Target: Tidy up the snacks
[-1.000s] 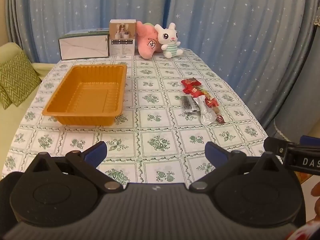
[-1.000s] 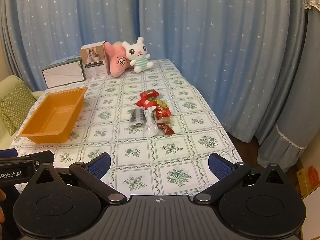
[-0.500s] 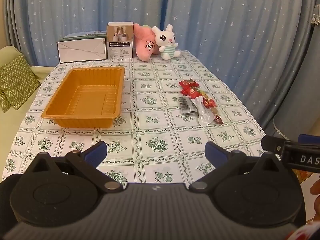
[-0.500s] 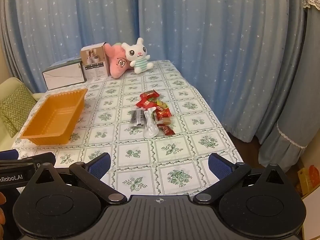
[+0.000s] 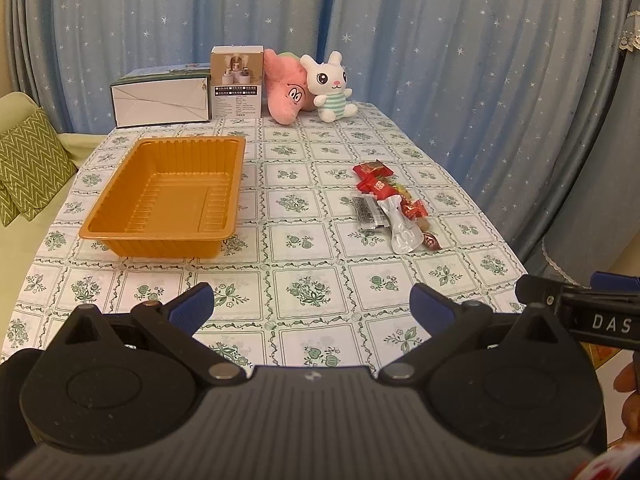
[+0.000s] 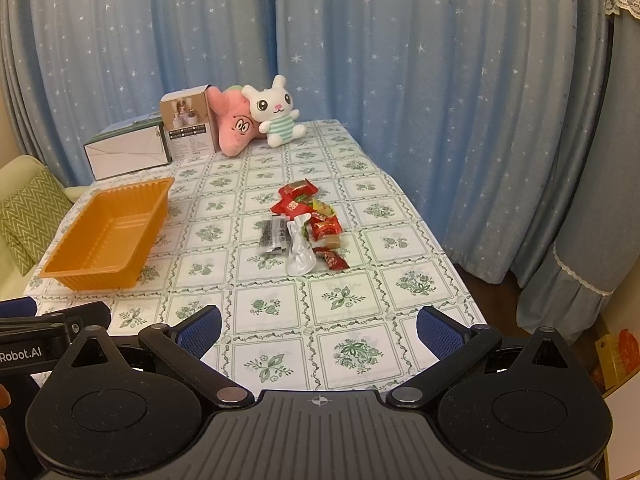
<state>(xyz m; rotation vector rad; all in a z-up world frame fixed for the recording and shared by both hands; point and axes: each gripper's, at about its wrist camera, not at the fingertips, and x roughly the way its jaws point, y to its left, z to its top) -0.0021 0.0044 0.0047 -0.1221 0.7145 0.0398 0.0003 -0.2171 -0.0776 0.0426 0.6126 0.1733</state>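
Foil-wrapped snack packets (image 6: 306, 232), heaped on counter (image 6: 352, 352) beside empty orange tray (image 6: 105, 236): likely light, crinkly, slippery; pinch a crimped end; both tools (image 5: 311, 305) (image 6: 319, 326) gape empty.

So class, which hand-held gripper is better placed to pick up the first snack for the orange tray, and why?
Probably the right hand-held gripper: open and empty, with the snack pile almost straight ahead of it. From the left hand-held gripper, also open, the pile lies off to the right, while the empty tray sits on its side.

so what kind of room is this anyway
Most likely a home living or dining room: a table under a floral tablecloth, star-print curtains behind it, and a sofa cushion beside it.
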